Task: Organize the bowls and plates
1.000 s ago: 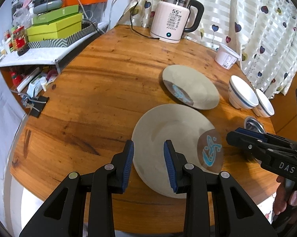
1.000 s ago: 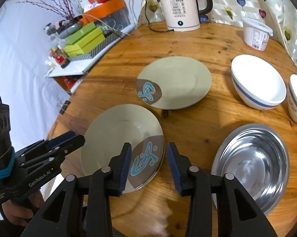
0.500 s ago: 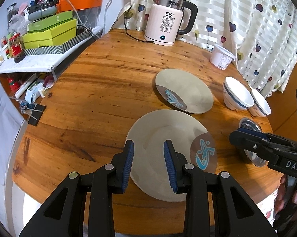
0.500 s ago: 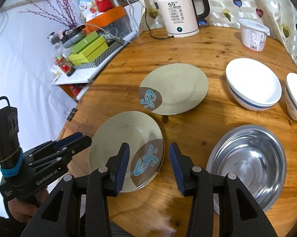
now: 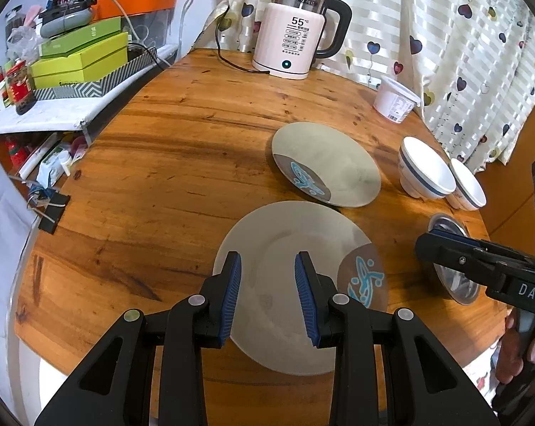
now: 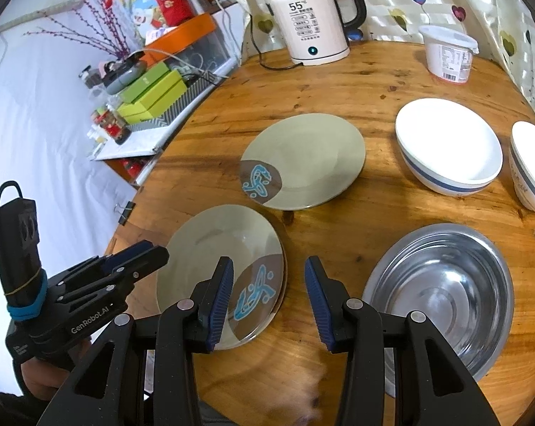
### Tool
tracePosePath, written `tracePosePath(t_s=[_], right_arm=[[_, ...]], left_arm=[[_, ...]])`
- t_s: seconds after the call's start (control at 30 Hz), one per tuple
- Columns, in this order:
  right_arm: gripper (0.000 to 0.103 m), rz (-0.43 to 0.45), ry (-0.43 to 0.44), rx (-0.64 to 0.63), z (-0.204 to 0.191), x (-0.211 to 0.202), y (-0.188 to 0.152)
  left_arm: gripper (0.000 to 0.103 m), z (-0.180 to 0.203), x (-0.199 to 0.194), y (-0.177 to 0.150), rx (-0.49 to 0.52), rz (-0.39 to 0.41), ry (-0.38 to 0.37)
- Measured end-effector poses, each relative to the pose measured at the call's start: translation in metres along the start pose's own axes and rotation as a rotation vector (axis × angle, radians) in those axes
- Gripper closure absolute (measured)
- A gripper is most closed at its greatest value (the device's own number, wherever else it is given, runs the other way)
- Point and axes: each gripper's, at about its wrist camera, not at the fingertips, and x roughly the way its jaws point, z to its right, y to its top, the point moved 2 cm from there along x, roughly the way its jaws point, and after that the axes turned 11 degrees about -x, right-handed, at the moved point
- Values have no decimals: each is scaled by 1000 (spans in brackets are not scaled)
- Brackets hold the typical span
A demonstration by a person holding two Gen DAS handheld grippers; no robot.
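Note:
Two grey-green plates with a brown patch and blue motif lie on the round wooden table. The near plate (image 5: 285, 277) (image 6: 221, 248) lies by the front edge; the far plate (image 5: 324, 163) (image 6: 303, 159) lies behind it. My left gripper (image 5: 265, 291) is open and empty above the near plate's left half. My right gripper (image 6: 267, 294) is open and empty over that plate's right rim. A steel bowl (image 6: 441, 294) (image 5: 452, 259) sits to the right. Two white blue-banded bowls (image 6: 448, 145) (image 6: 532, 167) (image 5: 423, 170) stand behind it.
A pink electric kettle (image 5: 296, 46) and its cord stand at the table's back. A white tub (image 5: 393, 97) sits near the heart-print curtain (image 5: 463, 35). A cluttered shelf with green boxes (image 5: 79, 60) lies left of the table. A binder clip (image 5: 50, 209) hangs at the left edge.
Both grippers have pulled back and risen a little, so the plates look smaller. The right gripper's jaws have opened wider. Plates and bowls have not moved.

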Motion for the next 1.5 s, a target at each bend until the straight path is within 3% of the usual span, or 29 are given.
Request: tracePosePath(t_s=[0.8,1.5], right_arm=[[62,11,-42,119,38,17,30],[62,-21,-62,182,60,42,44]], left_arm=[[70,18,34,53,47,-39,-72],[70,22,70,83,77,-81,-76]])
